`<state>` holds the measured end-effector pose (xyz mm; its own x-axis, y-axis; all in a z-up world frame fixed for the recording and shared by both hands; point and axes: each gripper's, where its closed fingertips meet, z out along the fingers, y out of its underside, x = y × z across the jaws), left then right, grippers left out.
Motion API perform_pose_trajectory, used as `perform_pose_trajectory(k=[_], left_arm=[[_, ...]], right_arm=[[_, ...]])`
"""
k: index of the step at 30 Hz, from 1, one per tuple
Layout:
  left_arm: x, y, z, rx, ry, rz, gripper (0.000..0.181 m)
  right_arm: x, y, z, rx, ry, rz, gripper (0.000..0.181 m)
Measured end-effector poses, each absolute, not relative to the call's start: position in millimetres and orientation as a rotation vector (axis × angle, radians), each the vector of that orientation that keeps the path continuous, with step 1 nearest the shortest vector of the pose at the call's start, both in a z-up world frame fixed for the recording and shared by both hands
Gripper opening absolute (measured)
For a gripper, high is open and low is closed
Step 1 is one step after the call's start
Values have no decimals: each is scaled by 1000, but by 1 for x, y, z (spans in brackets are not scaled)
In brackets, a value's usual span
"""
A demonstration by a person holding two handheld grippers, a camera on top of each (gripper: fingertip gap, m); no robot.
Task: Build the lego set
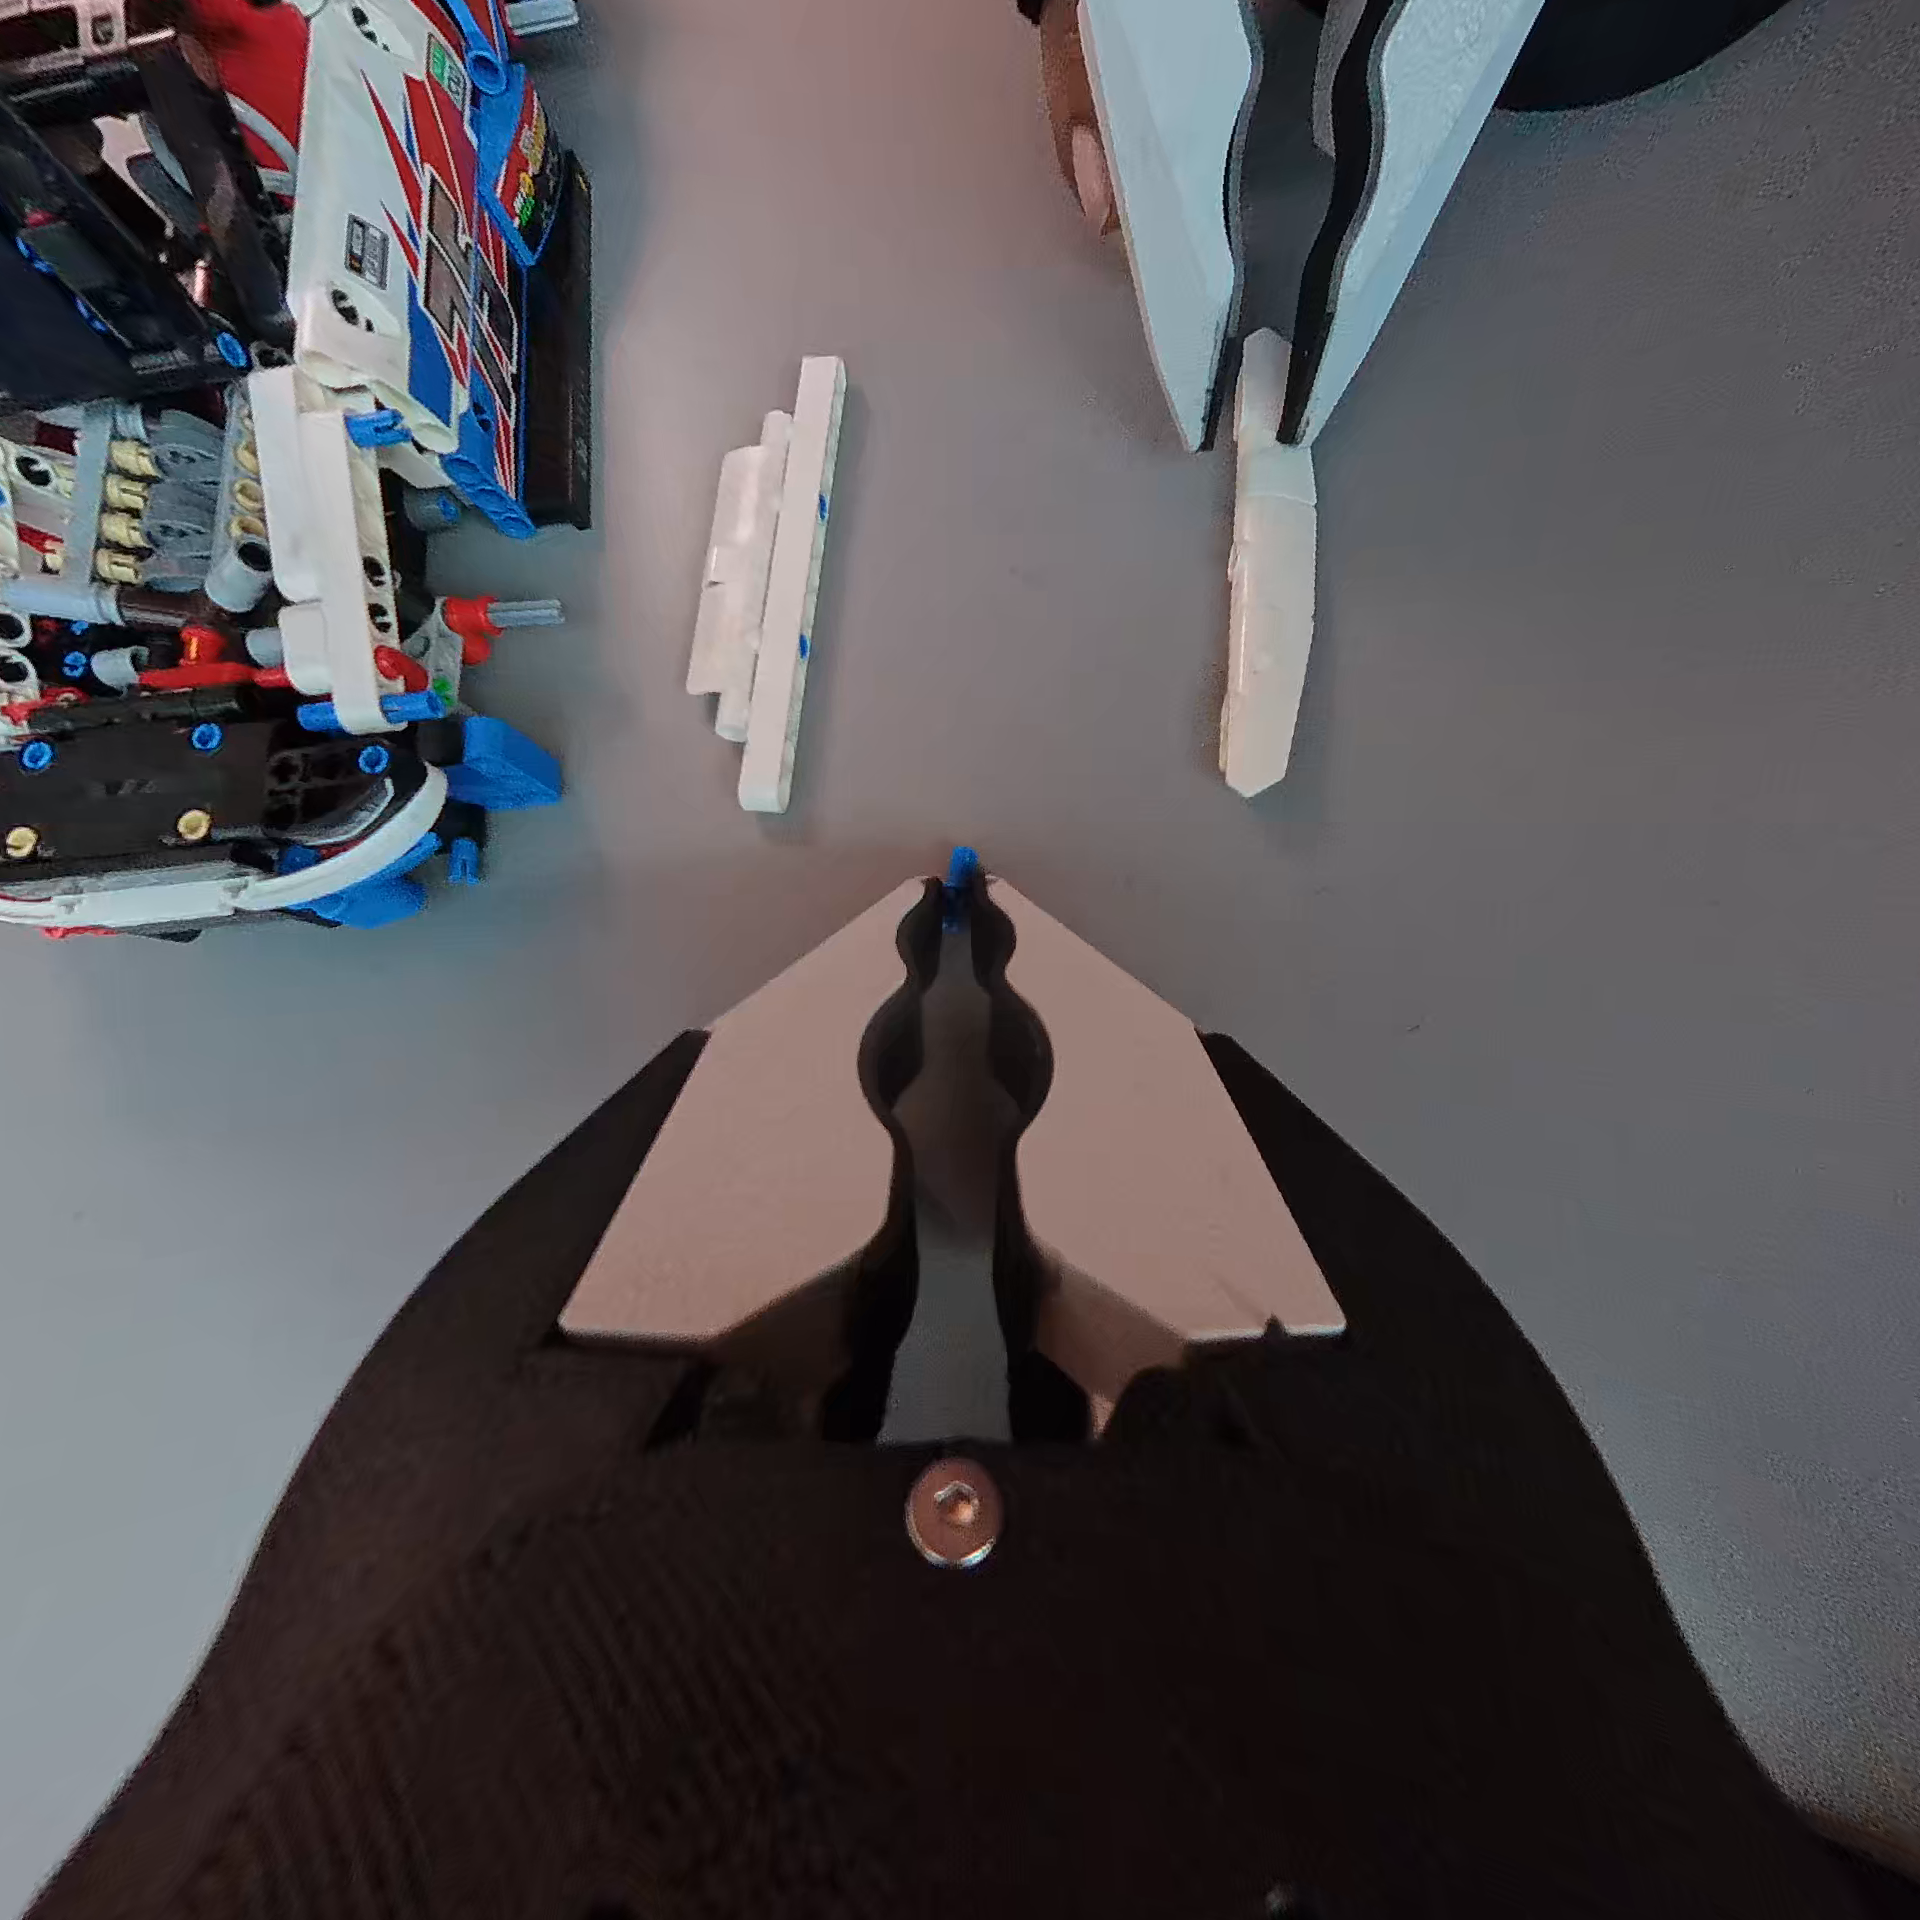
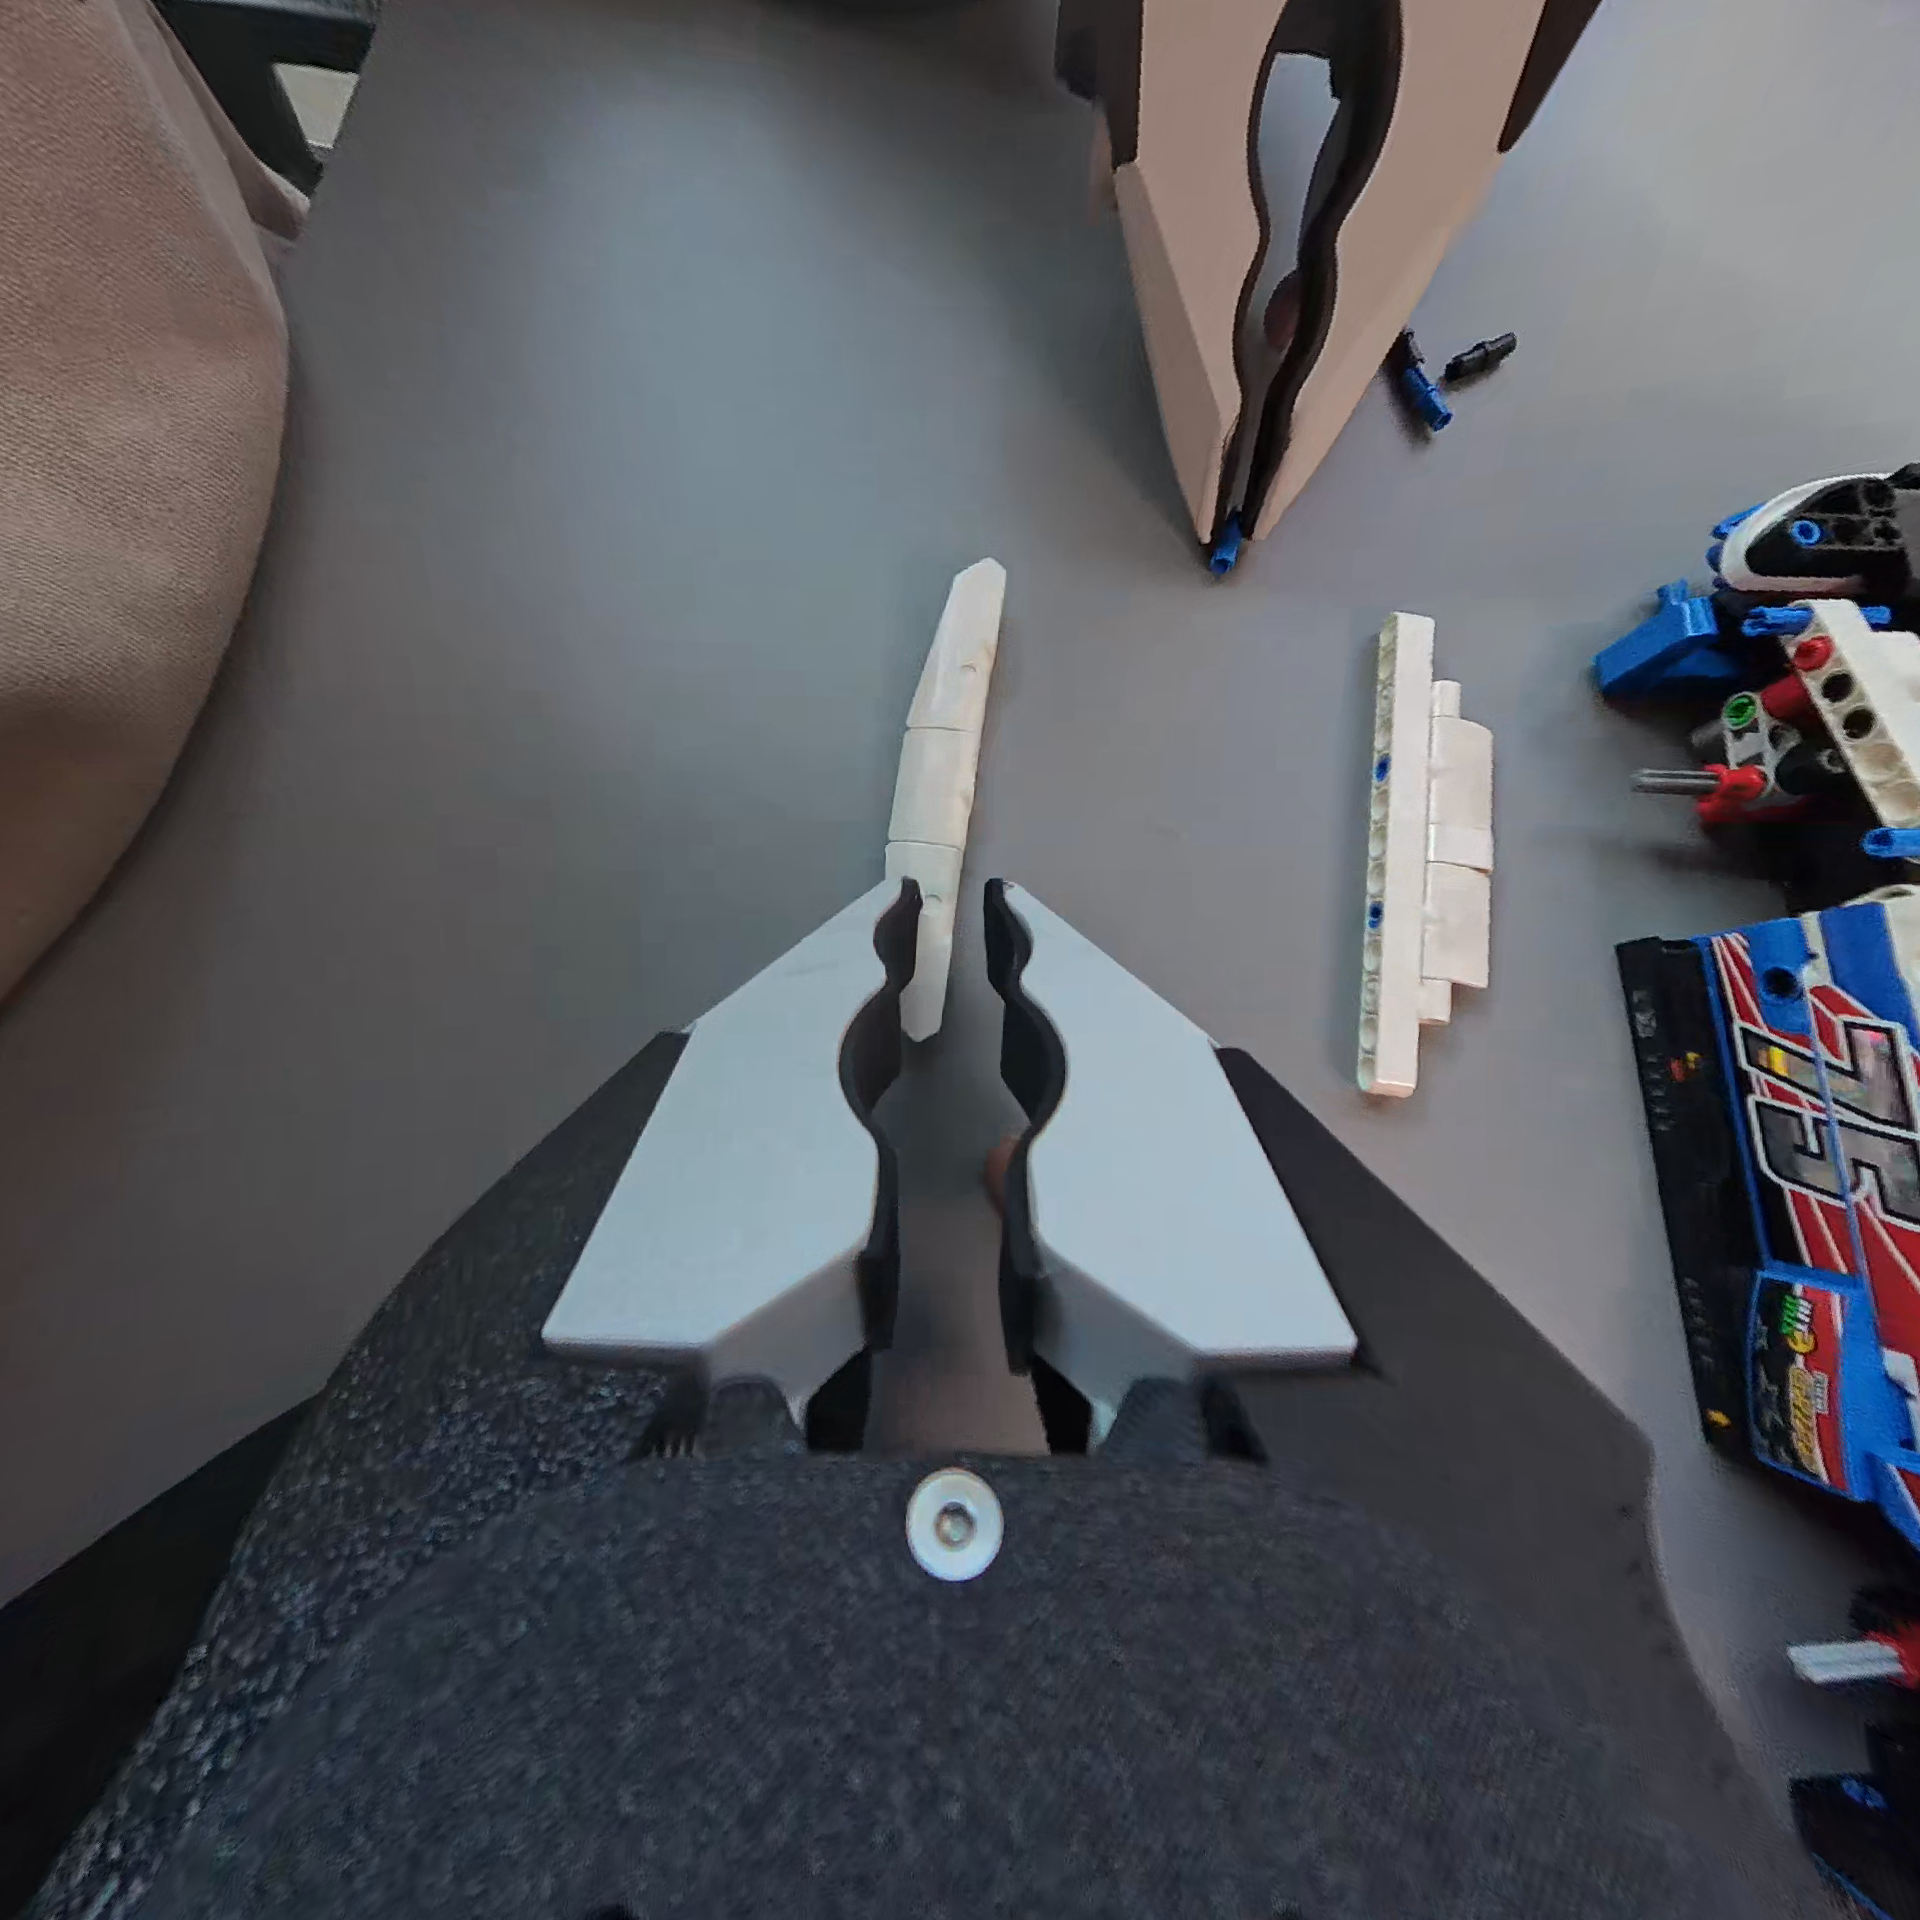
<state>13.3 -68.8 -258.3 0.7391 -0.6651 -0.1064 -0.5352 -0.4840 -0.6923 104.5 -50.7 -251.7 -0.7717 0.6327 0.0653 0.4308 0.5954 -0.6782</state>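
Note:
My left gripper [image 1: 961,883] has tan fingers and is shut on a small blue pin [image 1: 962,864] that sticks out of its tips; it also shows in the right wrist view [image 2: 1231,530], low over the grey table. My right gripper [image 2: 951,894] has grey fingers that straddle one end of a long white curved panel [image 2: 951,727]. The panel rests against the left finger, with a narrow gap to the right one. The panel [image 1: 1270,623] and right gripper [image 1: 1247,442] also show in the left wrist view. A white beam assembly [image 1: 774,582] lies between the panel and the truck model [image 1: 312,468].
The partly built red, white and blue truck model [image 2: 1829,1143] fills the table's side. A loose blue pin [image 2: 1421,387] and a black pin [image 2: 1481,358] lie near the left gripper. A beige cushion [image 2: 125,416] borders the table. A hand [image 1: 1081,156] holds the right gripper.

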Motion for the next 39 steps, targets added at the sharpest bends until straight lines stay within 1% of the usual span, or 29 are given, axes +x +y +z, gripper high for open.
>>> perform_pose_trajectory(k=[1, 2, 4, 10, 16, 19, 23, 27, 29, 33, 36, 39], left_arm=[[15, -68, -258, -2194, 899, -228, 3], [17, -67, -258, -2187, 897, -228, 3], [19, -64, -258, -2178, 886, -227, 3], [20, -55, -258, -2168, 848, -175, 2], [16, -52, -257, -2163, 820, -161, 2], [14, -50, -254, -2154, 800, -158, 2], [9, -47, -248, -2128, 769, -135, 2], [11, -45, -237, -2081, 713, -196, 2], [14, -45, -227, -2043, 658, -281, 2], [12, -43, -205, -1945, 562, -386, 2], [11, -43, -195, -1900, 521, -435, 2], [14, -43, -188, -1860, 515, -461, 2]], right_arm=[[105, -51, -252, -871, -2533, 949, 7], [106, -53, -252, -883, -2542, 949, 3], [105, -53, -252, -943, -2534, 943, 2], [97, -47, -253, -1163, -2474, 953, 3], [101, -39, -246, -1223, -2464, 1025, 6], [105, -32, -253, -1236, -2491, 950, 5], [115, -55, -253, -1127, -2585, 979, 4], [122, -85, -236, -956, -2610, 1161, 6], [116, -75, -232, -974, -2551, 1156, 6], [114, -58, -243, -1028, -2556, 1036, 5], [122, -73, -254, -952, -2640, 998, 5], [123, -98, -244, -814, -2626, 1119, 7]])
